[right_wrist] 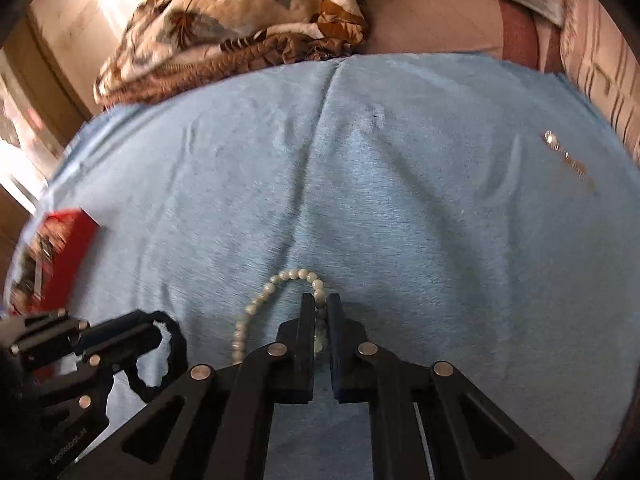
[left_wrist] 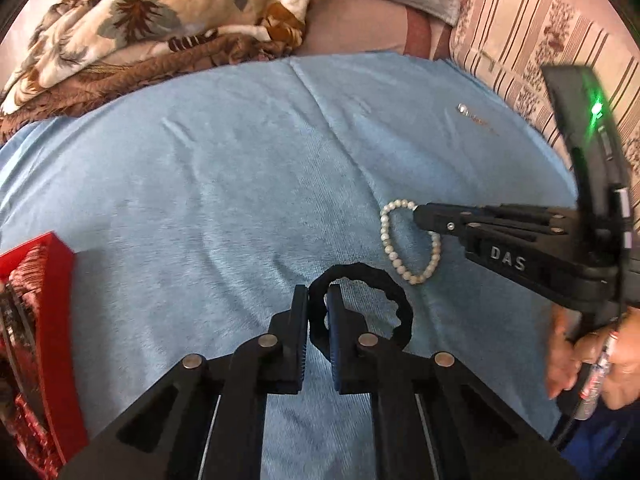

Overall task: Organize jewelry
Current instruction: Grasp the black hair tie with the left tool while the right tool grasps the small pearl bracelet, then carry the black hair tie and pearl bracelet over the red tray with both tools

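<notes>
Left wrist view: we see our left gripper [left_wrist: 318,300] pinched on a black ring-shaped band [left_wrist: 394,300] low over the blue cloth [left_wrist: 200,184]. Just beside it, our right gripper [right_wrist: 321,312] is clamped on a pearl bracelet [right_wrist: 256,304] resting on the cloth. A red box [left_wrist: 56,280] sits at the cloth's left edge; a small silver piece [left_wrist: 464,110] lies well apart, far right.
</notes>
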